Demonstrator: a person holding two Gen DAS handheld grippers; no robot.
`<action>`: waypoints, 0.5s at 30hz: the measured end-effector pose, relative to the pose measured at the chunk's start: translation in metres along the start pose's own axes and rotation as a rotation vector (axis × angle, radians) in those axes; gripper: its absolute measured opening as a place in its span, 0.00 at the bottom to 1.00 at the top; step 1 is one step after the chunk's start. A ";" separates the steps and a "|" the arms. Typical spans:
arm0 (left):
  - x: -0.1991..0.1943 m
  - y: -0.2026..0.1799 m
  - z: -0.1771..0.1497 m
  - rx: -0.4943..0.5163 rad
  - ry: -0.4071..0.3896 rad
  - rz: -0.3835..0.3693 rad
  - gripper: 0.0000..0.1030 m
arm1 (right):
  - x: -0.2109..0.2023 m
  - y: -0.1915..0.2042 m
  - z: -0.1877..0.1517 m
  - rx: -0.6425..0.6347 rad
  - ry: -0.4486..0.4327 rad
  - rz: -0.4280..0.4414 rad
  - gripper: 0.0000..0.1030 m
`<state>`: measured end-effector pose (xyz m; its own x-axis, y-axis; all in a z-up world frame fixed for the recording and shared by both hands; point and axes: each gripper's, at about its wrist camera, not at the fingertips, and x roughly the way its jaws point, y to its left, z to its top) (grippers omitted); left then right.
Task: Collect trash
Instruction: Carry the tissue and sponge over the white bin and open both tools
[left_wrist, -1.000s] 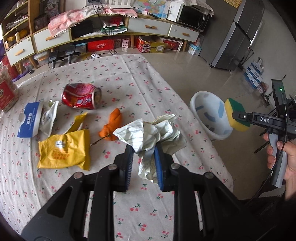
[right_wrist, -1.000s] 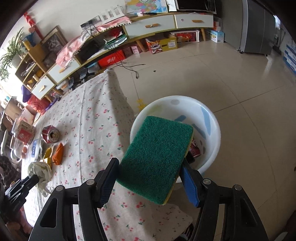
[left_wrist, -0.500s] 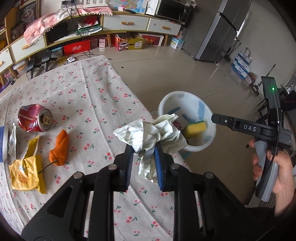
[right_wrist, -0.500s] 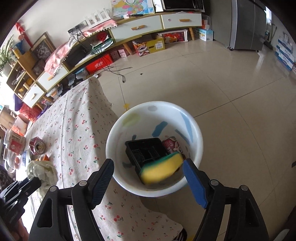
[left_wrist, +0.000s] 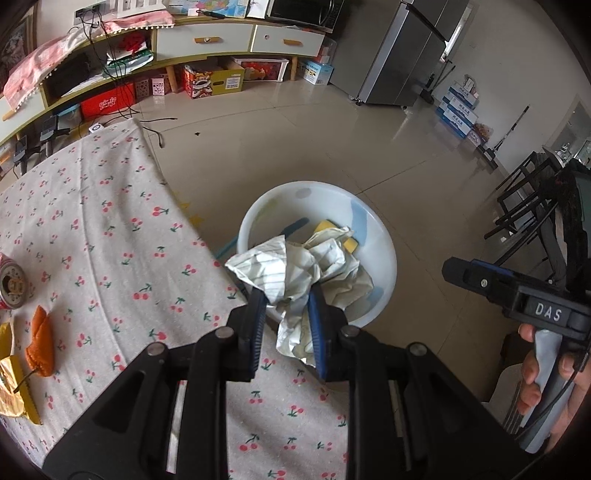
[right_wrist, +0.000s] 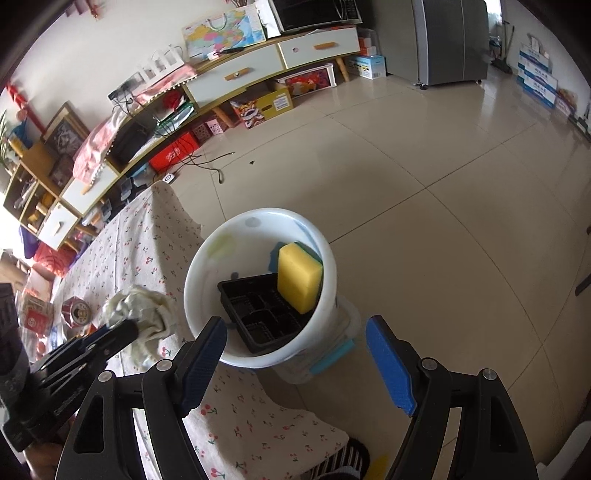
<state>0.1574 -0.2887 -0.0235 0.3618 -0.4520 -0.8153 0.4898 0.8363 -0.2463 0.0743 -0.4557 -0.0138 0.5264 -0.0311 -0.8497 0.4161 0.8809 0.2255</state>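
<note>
My left gripper (left_wrist: 286, 297) is shut on a crumpled ball of lined paper (left_wrist: 295, 266). It holds the ball at the table's edge, partly over the white bin (left_wrist: 386, 266) that stands on the floor. From the right wrist view, that paper (right_wrist: 144, 306) hangs just left of the bin (right_wrist: 218, 258). A yellow and green sponge (right_wrist: 297, 277) leans inside the bin against a black plastic tray (right_wrist: 258, 314). My right gripper (right_wrist: 295, 328) stands open above the bin's near rim, nothing between its blue pads (right_wrist: 388, 365).
On the cherry-print tablecloth (left_wrist: 110, 240) at the left lie a red can (left_wrist: 11, 288), an orange scrap (left_wrist: 40, 343) and a yellow wrapper (left_wrist: 11, 387). A hand (left_wrist: 535, 373) holds the right gripper beside dark chairs (left_wrist: 524, 206). Tiled floor surrounds the bin.
The left gripper carried the paper rightward from over the table to the bin. The right gripper opened, the sponge dropped into the bin, and that gripper drew back.
</note>
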 end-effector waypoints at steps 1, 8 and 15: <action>0.003 -0.003 0.002 0.007 -0.003 0.000 0.24 | -0.002 -0.001 -0.001 0.000 -0.003 -0.005 0.77; 0.018 -0.013 0.008 0.037 -0.037 -0.015 0.30 | -0.010 -0.006 -0.006 -0.001 -0.018 -0.017 0.77; 0.007 -0.008 0.003 0.038 -0.062 0.038 0.65 | -0.014 -0.012 -0.006 0.029 -0.034 -0.014 0.78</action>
<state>0.1583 -0.2992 -0.0259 0.4288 -0.4392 -0.7894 0.5043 0.8414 -0.1942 0.0573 -0.4625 -0.0072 0.5450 -0.0594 -0.8363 0.4448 0.8661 0.2283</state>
